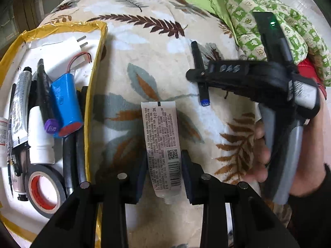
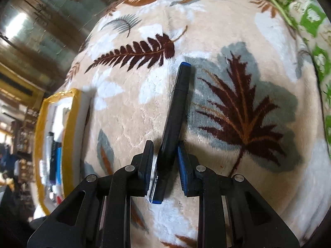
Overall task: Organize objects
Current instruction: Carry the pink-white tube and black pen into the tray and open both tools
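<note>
Your left gripper straddles a white tube on the leaf-print blanket. The pads flank the tube's lower half; whether they press it you cannot tell from this view. The tube lies with its long axis running away from you, clear cap toward the camera, crimped end far. Its face carries dense small print, a QR code and a barcode; none of the text is legible.

Your right gripper pinches a black marker near its blue end plug. The marker's long axis points away from you, its far blue tip resting on the blanket. In the left view, handwriting on the right gripper's body is blurred, not reliably readable.

To the left stands a yellow-edged box, holding a tape roll, a blue battery pack with red and black leads, a purple-capped marker, other tubes and a white charger.

Farthest, a green patterned cloth lies at the blanket's far right.
</note>
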`<state>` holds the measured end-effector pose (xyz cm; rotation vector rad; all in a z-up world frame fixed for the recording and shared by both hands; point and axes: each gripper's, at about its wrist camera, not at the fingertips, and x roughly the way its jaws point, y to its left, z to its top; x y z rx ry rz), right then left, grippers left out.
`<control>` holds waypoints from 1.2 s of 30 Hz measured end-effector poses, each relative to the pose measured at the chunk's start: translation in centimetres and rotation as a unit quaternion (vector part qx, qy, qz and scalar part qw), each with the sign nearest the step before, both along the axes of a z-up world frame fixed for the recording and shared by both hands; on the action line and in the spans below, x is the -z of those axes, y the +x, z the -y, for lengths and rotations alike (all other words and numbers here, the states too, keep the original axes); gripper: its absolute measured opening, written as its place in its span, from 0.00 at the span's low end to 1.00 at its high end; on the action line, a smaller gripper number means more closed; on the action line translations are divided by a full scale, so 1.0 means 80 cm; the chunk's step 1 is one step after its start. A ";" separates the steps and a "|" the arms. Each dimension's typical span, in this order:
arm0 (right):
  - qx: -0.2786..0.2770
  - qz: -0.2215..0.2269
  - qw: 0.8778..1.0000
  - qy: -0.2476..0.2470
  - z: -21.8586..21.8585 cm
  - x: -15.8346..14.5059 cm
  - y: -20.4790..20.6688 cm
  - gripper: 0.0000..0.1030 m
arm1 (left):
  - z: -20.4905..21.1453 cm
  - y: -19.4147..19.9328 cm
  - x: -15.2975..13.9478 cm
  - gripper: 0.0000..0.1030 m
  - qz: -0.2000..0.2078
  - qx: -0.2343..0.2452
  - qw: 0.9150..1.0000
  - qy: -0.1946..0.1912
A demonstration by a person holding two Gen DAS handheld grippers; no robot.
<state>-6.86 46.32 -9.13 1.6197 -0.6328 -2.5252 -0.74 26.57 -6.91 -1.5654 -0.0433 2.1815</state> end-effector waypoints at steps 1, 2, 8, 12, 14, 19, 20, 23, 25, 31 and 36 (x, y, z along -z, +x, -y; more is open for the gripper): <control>-0.009 -0.004 1.000 0.022 0.007 -0.002 0.001 0.23 | 0.003 0.003 -0.003 0.31 -0.004 -0.002 1.000 0.004; -0.019 -0.006 0.999 0.040 0.013 -0.003 0.000 0.23 | 0.008 0.006 -0.007 0.31 -0.007 -0.005 1.000 0.011; -0.030 -0.023 0.997 0.063 0.027 -0.017 0.016 0.18 | 0.051 0.022 -0.031 0.31 -0.021 -0.038 0.997 0.064; -0.061 -0.019 0.997 0.036 0.052 -0.019 0.039 0.14 | 0.086 0.025 -0.041 0.31 -0.020 -0.069 0.992 0.107; -0.082 -0.015 0.996 0.033 0.071 -0.017 0.054 0.14 | 0.107 0.029 -0.047 0.31 -0.024 -0.086 0.988 0.123; -0.110 -0.047 0.993 -0.006 0.103 -0.045 0.075 0.14 | 0.163 0.036 -0.051 0.31 -0.027 -0.136 0.980 0.141; -0.112 -0.055 0.992 -0.012 0.106 -0.053 0.077 0.14 | 0.175 0.036 -0.052 0.31 -0.027 -0.145 0.979 0.142; -0.131 -0.080 0.988 -0.023 0.126 -0.087 0.079 0.14 | 0.204 0.031 -0.055 0.31 -0.027 -0.166 0.974 0.154; -0.145 -0.090 0.985 -0.031 0.147 -0.101 0.074 0.14 | 0.216 0.024 -0.057 0.31 -0.031 -0.174 0.974 0.143; -0.182 -0.083 0.979 -0.031 0.197 -0.097 0.046 0.14 | 0.251 -0.016 -0.054 0.31 -0.029 -0.201 0.970 0.132; -0.204 -0.067 0.976 -0.022 0.228 -0.077 0.015 0.14 | 0.261 -0.043 -0.045 0.31 -0.022 -0.210 0.970 0.119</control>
